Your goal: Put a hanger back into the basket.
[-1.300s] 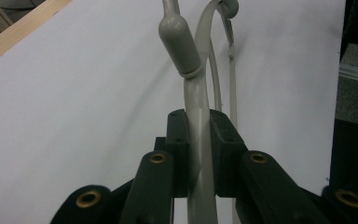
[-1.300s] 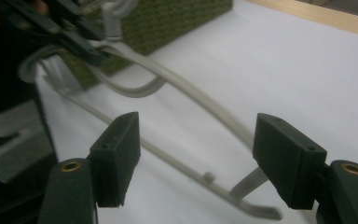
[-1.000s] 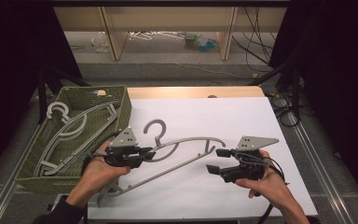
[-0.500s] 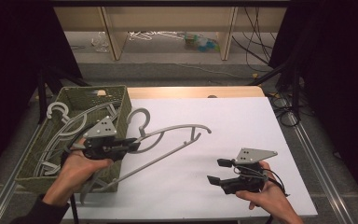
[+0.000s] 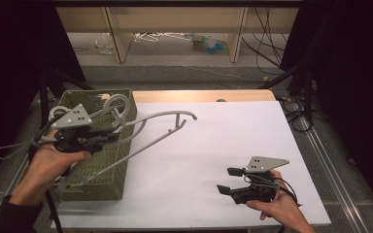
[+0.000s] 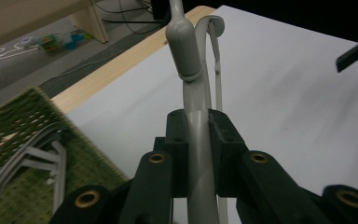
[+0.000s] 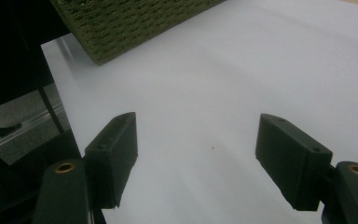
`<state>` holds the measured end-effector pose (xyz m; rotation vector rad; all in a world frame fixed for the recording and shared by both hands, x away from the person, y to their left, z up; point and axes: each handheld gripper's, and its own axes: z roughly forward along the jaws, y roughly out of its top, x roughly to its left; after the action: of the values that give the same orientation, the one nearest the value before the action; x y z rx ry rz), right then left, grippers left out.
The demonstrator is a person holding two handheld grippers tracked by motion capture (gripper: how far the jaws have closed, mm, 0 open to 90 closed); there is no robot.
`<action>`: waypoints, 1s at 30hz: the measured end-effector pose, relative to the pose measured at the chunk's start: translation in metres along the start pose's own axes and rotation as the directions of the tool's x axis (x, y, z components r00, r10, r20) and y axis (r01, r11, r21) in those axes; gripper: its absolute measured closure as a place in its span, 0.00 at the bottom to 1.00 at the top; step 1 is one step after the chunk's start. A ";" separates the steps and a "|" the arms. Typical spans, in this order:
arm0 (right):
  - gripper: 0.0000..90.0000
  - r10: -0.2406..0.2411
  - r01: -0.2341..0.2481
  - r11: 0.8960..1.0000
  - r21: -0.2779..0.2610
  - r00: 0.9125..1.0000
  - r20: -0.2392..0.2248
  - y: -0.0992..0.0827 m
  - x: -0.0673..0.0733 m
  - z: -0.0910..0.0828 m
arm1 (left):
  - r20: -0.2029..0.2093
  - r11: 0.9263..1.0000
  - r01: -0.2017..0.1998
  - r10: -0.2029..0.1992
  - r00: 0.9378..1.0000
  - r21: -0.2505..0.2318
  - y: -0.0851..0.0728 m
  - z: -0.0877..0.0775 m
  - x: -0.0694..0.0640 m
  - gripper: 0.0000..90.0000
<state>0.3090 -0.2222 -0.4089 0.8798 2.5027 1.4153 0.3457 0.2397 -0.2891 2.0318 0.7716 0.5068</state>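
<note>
Over basket [image 5: 102,167]: slim grey plastic hanger [image 5: 148,127]

dim room, dark edges, soft focus

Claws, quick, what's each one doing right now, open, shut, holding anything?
Left claw: shut on the grey hanger, lifted beside the basket.
Right claw: open, holding nothing, above the white table.

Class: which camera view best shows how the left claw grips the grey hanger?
The left gripper view: the left claw is shut on the grey hanger, pads pressing its bar. The high view shows the whole hanger lifted beside the basket; the right gripper view gives just a basket corner.
</note>
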 end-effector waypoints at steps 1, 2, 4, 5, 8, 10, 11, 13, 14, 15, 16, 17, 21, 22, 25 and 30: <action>0.34 -0.003 0.003 1.000 -0.004 1.000 0.004 -0.001 0.000 0.000 | -0.021 1.000 0.003 -0.003 1.000 -0.001 0.000 -0.004 0.006 0.88; 0.34 0.005 -0.005 1.000 0.001 1.000 0.003 -0.001 0.001 0.000 | -0.028 1.000 -0.011 0.011 1.000 0.009 -0.001 -0.007 0.013 0.88; 0.33 0.006 -0.006 1.000 -0.010 1.000 -0.008 -0.001 0.001 0.000 | -0.056 1.000 0.000 0.001 0.998 0.009 -0.002 -0.012 0.022 0.88; 0.33 -0.004 0.004 1.000 -0.014 1.000 -0.004 -0.001 0.001 0.000 | -0.069 1.000 0.022 -0.020 0.997 0.023 -0.004 -0.015 0.025 0.88; 0.31 0.003 -0.003 1.000 -0.013 1.000 -0.008 -0.002 0.001 0.000 | -0.099 0.999 0.032 -0.033 0.994 -0.008 -0.007 -0.020 0.041 0.88; 0.31 0.007 -0.007 1.000 -0.008 1.000 -0.002 -0.002 0.001 0.000 | -0.115 0.997 0.071 -0.072 0.991 -0.008 -0.011 -0.024 0.047 0.88; 0.30 0.008 -0.008 1.000 -0.007 1.000 -0.002 -0.003 0.001 0.001 | -0.117 0.997 0.078 -0.080 0.990 -0.015 -0.013 -0.026 0.051 0.88; 0.26 0.011 -0.011 1.000 -0.006 1.000 0.004 -0.004 0.001 0.002 | -0.130 0.995 0.101 -0.102 0.986 -0.012 -0.016 -0.029 0.057 0.88; 0.27 0.012 -0.012 1.000 0.001 1.000 0.000 -0.004 0.001 0.002 | -0.141 0.993 0.116 -0.117 0.983 -0.015 -0.019 -0.032 0.063 0.88; 0.27 0.014 -0.014 1.000 0.005 1.000 -0.002 -0.004 0.002 0.002 | -0.149 0.993 0.120 -0.122 0.981 -0.021 -0.020 -0.033 0.065 0.88; 0.27 0.012 -0.012 1.000 0.006 1.000 -0.003 -0.004 0.002 0.002 | -0.160 0.992 0.123 -0.124 0.979 -0.014 -0.022 -0.036 0.069 0.88; 0.27 0.009 -0.009 1.000 0.004 1.000 -0.002 -0.004 0.002 0.002 | -0.170 0.991 0.133 -0.133 0.976 -0.013 -0.024 -0.037 0.073 0.88; 0.27 0.008 -0.008 1.000 0.008 1.000 -0.005 -0.004 0.002 0.003 | -0.213 0.987 0.159 -0.158 0.964 -0.015 -0.032 -0.045 0.088 0.88; 0.26 0.009 -0.009 1.000 0.008 1.000 -0.005 -0.004 0.002 0.003 | -0.221 0.986 0.167 -0.167 0.961 -0.017 -0.034 -0.046 0.091 0.88; 0.25 0.010 -0.010 1.000 0.005 1.000 0.000 -0.004 0.002 0.003 | -0.249 0.982 0.187 -0.184 0.951 -0.012 -0.039 -0.049 0.100 0.88; 0.21 0.024 -0.024 1.000 0.002 1.000 -0.007 -0.004 0.003 0.004 | -0.290 0.978 0.210 -0.199 0.936 0.007 -0.050 -0.053 0.114 0.88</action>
<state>0.3063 -0.2193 -0.4141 0.9101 2.5074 1.4261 0.3793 0.3704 -0.2959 1.9062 1.1632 0.6807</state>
